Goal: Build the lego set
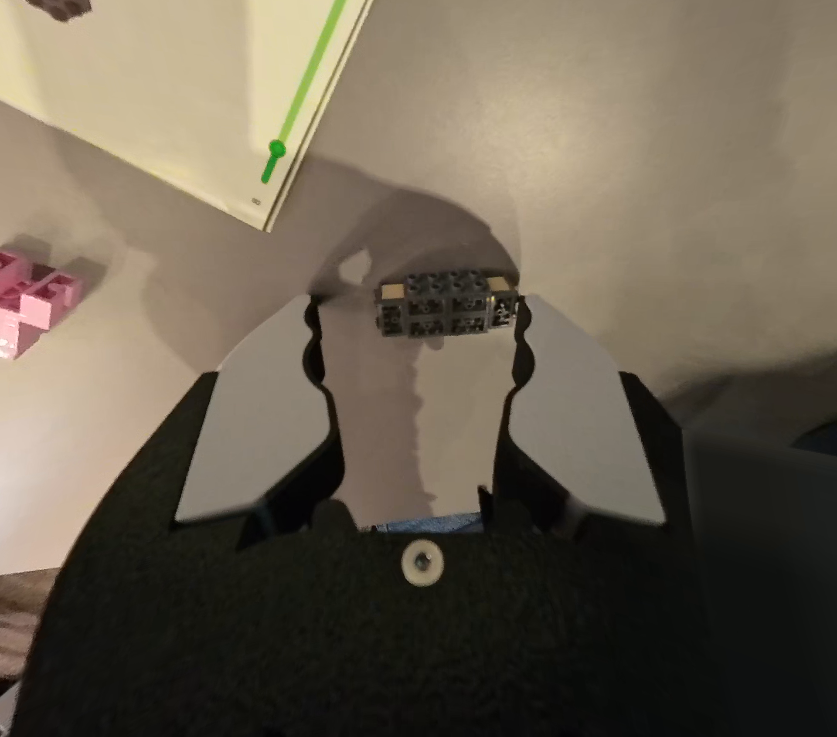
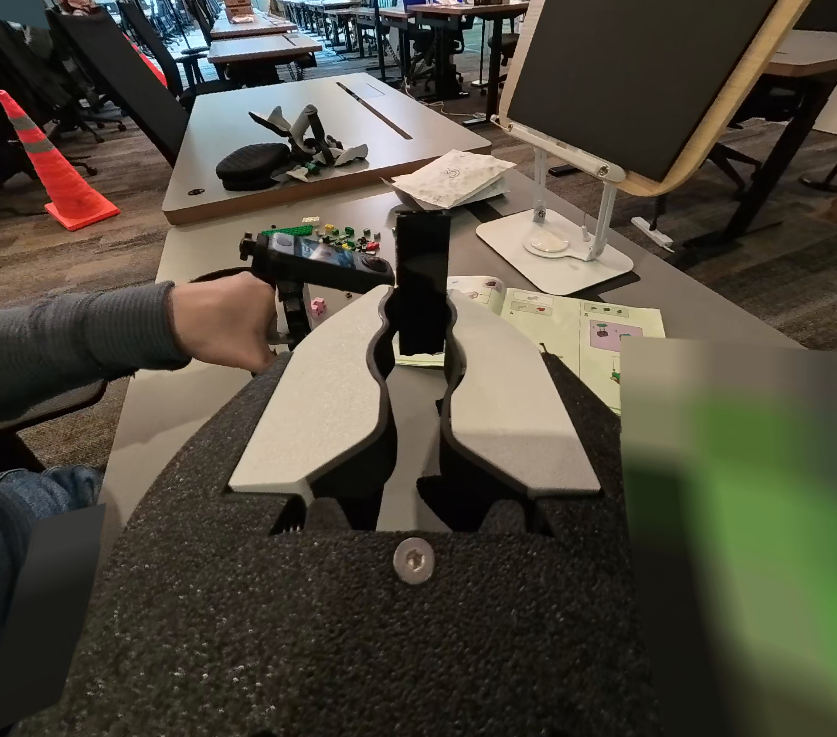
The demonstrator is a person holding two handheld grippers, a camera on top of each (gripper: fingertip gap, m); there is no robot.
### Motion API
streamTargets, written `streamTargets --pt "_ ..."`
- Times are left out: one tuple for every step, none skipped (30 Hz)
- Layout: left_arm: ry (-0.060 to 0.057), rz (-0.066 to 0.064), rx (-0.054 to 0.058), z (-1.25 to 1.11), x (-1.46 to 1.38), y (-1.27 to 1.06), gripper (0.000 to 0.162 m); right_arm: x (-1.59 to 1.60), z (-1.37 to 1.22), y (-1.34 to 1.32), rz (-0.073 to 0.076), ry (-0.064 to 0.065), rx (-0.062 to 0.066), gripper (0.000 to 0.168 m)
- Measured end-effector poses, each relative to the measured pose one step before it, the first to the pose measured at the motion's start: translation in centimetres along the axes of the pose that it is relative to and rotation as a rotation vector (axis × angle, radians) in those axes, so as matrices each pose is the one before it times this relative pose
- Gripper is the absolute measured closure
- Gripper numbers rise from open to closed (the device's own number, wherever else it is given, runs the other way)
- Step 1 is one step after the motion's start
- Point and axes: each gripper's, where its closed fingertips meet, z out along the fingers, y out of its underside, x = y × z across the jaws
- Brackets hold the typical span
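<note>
Left gripper [image 1: 416, 301]: I see it spread wide over the desk [image 1: 634, 126], grasping nothing; its right fingertip [image 1: 525, 307] sits just beside the end of the grey brick assembly [image 1: 446, 305], and I cannot tell if they touch.
Grey brick assembly: lies on the desk near the fingertips, a dark grey studded block with a tan piece at each end.
Right gripper [image 2: 419, 307]: I have it clenched on a black flat bar [image 2: 422, 280], which stands upright between the fingers.
Gripper build: pale grey, matt finger faces with wavy black inner edges, on a black pebbled body with one screw at the centre.
Pink bricks [image 1: 31, 303]: glossy, squarish cluster on the desk, well left of the left gripper.
Instruction booklet [image 1: 158, 49]: pale yellow-green pages, open flat, with a green line and printed brick drawings; the small print is too blurred for me to read.
Loose bricks [image 2: 344, 237]: small mixed green, red and yellow pieces, scattered farther back on the desk.
</note>
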Motion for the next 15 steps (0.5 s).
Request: streamTargets --pt "-0.0043 0.0013 0.0008 0.01 -0.011 -0.007 0.08 -0.003 0.013 0.014 0.0007 -0.0017 -0.0007 0.151" --pt "-0.0034 -0.0009 0.0009 0.005 -0.047 -0.016 0.082 -0.007 0.033 0.043 0.0003 -0.0011 -0.0016 0.151" --pt "-0.003 0.0001 0.002 -0.019 -0.06 -0.046 0.086 -0.004 0.038 0.04 -0.0001 -0.0004 -0.0023 0.151" --pt "-0.0049 0.0031 0.0016 -0.021 -0.101 -0.027 0.092 -0.009 0.033 0.047 0.0 -0.0007 -0.0028 0.151" --pt "-0.0092 0.0072 -0.0019 -0.003 -0.154 0.032 0.098 -0.029 0.024 0.031 -0.0014 -0.0004 -0.002 0.151" --pt "-0.0094 0.0117 -0.0033 0.0 -0.148 0.057 0.102 -0.031 0.011 0.0 -0.0026 -0.0001 -0.0009 0.151" --pt "-0.0015 0.011 -0.0001 0.005 -0.039 0.039 0.102 -0.035 0.007 -0.021 -0.0029 -0.0005 0.0001 0.151" --pt "0.0055 0.012 0.0016 -0.023 0.048 0.02 0.102 -0.031 0.03 -0.022 -0.0023 -0.0009 0.0006 0.151" --pt "0.0117 0.015 0.0038 -0.027 0.109 -0.008 0.102 -0.036 0.039 0.025 -0.0011 -0.0025 -0.001 0.151" --pt "0.0214 0.0188 0.0086 -0.061 0.238 -0.045 0.102 -0.029 0.052 0.046 -0.0016 -0.0026 -0.0022 0.151" --pt "0.0259 0.0209 0.0163 -0.125 0.291 -0.123 0.102 -0.002 0.072 0.079 -0.0031 -0.0018 -0.0028 0.151" --pt "0.0337 0.0281 0.0211 -0.232 0.439 -0.17 0.102 0.004 0.086 0.095 -0.0027 -0.0022 -0.0036 0.151" --pt "0.0529 0.039 0.0287 -0.394 0.77 -0.272 0.102 0.02 0.1 0.091 -0.0023 -0.0024 -0.0027 0.151" --pt "0.0588 0.0523 0.0436 -0.593 0.957 -0.466 0.102 0.029 0.11 0.063 -0.007 -0.0025 0.0005 0.151" --pt "0.0497 0.0624 0.0615 -0.803 0.964 -0.734 0.102 0.001 0.117 0.089 -0.0093 -0.0037 0.0 0.151"
